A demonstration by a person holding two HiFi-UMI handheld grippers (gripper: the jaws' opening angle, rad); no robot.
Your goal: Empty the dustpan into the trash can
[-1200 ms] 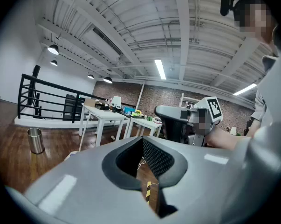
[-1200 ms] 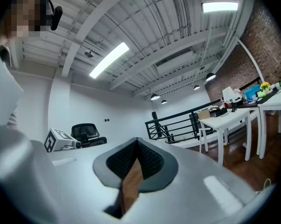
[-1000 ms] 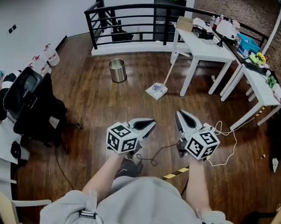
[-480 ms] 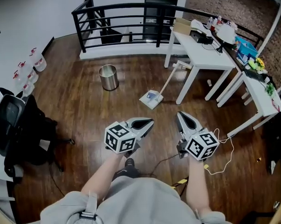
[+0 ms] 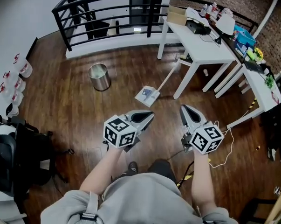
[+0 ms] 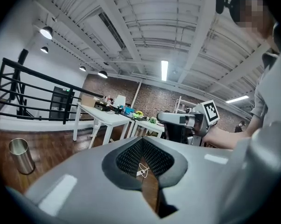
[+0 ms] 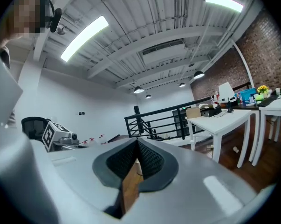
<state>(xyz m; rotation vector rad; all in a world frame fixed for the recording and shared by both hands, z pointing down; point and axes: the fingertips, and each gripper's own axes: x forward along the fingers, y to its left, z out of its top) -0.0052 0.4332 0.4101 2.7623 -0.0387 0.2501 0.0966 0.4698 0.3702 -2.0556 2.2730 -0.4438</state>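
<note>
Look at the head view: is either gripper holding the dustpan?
No, the dustpan lies on the floor by the white table, ahead of the left gripper and right gripper, both shut and empty.

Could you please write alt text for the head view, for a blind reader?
A person holds the shut, empty left gripper and right gripper above a wooden floor. Ahead, a white dustpan sits by a white table, a steel trash can to its left.

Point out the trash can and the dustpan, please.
trash can (image 5: 101, 82): head view, on its shiny outer wall.
dustpan (image 5: 147, 96): head view, on the white pan, not the long handle.
</note>
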